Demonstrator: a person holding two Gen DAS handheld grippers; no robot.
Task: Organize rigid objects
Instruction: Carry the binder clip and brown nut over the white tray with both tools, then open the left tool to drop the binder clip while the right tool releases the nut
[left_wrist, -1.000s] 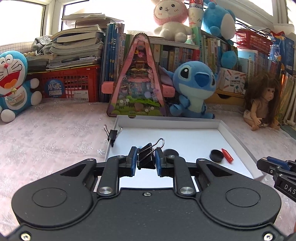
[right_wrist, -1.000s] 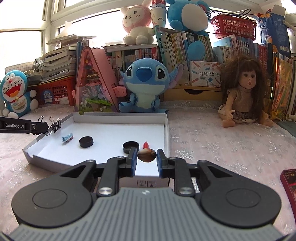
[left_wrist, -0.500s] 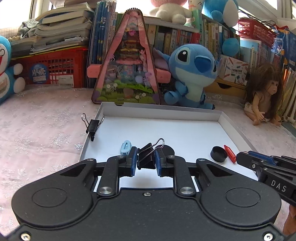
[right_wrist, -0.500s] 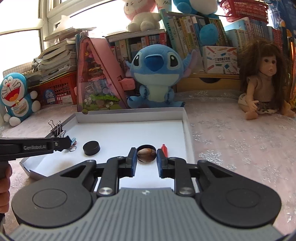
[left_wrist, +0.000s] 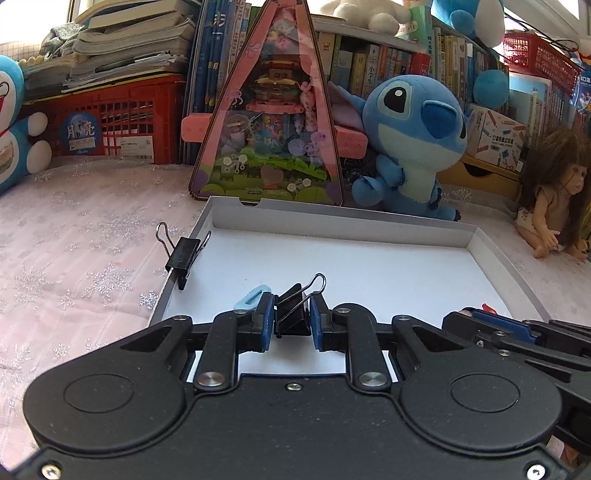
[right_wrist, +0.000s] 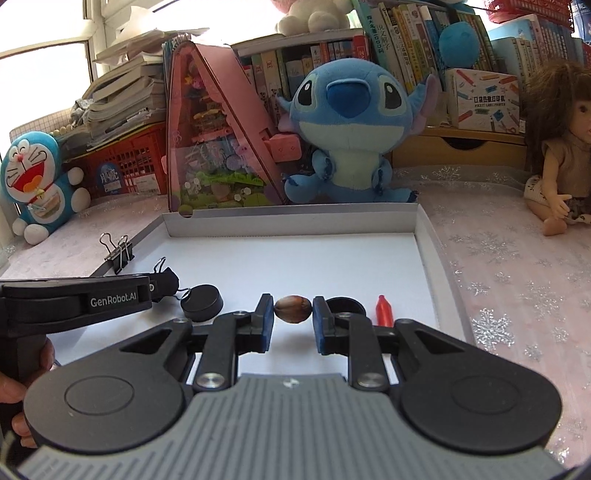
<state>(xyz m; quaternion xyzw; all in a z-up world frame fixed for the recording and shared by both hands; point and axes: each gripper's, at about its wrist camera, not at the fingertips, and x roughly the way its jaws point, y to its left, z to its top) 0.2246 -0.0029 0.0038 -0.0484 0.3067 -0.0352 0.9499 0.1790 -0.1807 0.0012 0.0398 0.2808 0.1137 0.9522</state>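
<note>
matt white card tray (left_wrist: 369, 266), glossy brown nut (right_wrist: 293, 309), plush toy (right_wrist: 351, 122).

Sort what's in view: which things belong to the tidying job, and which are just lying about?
Job:
- white tray
- binder clip in left gripper
- brown nut in right gripper
- rim clip
- red cap
- black lids

Lying about:
- blue plush
- doll
- books

Bright window (right_wrist: 44, 70), crammed bookshelf (left_wrist: 388, 70), snowflake tablecloth (left_wrist: 74, 258)
</note>
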